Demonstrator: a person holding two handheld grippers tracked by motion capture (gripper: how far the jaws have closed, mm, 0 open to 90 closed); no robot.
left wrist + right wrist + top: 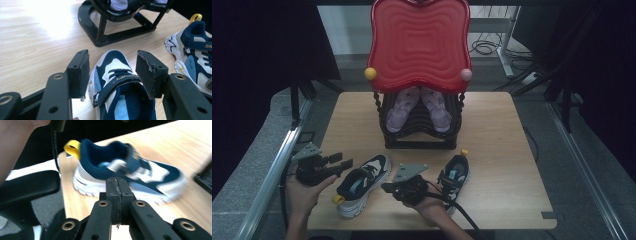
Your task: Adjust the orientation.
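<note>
My left gripper (112, 72) hangs open, jaws straddling the near sneaker (120, 90) to seize its tongue; my right gripper (117, 192), empty and closed, faces its side.

Two navy, white and grey sneakers with yellow heel loops were seen upright on the tabletop (507, 150), the left sneaker (362, 184) angled toward the rack, the right sneaker (455, 175) near it, apart.
</note>
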